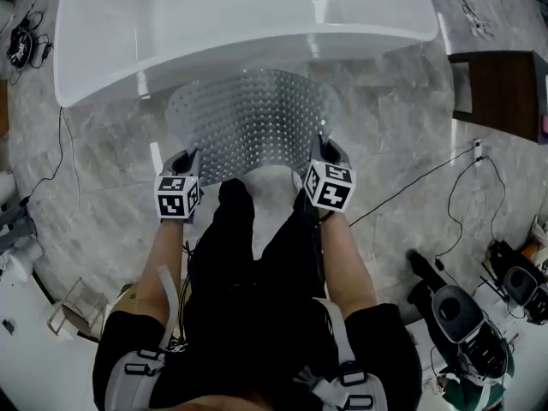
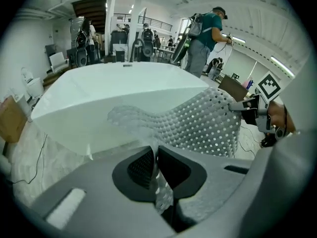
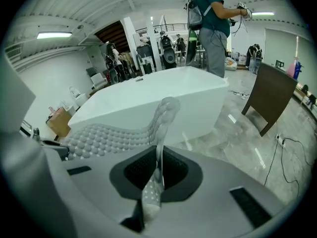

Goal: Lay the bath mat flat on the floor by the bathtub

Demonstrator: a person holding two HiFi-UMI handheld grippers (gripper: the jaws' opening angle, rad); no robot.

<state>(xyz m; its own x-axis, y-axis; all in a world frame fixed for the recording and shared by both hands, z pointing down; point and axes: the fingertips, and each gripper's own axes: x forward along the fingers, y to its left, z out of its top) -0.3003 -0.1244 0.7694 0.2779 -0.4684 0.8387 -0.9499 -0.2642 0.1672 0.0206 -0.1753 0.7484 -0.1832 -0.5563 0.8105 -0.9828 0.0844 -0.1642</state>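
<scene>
**Two-corner grip on the bath mat (image 1: pixel 248 122)**

The left tool (image 1: pixel 188 156) and right tool (image 1: pixel 329 149) each have their jaws closed on a near corner of the clear, studded mat. It spans between them over the floor (image 1: pixel 103 161), just beside the bathtub (image 1: pixel 111 24).

translucent bumpy plastic bath mat (image 1: pixel 250 122), glossy bathtub (image 1: pixel 171 32)

Bath mat (image 3: pixel 119 133) edge in right tool (image 3: pixel 157 175)

No words or numbers are showing legibly anywhere, and the left marker cube (image 1: pixel 177 197) and right marker cube (image 1: pixel 330 186) are displaying only black-and-white square patterns
</scene>
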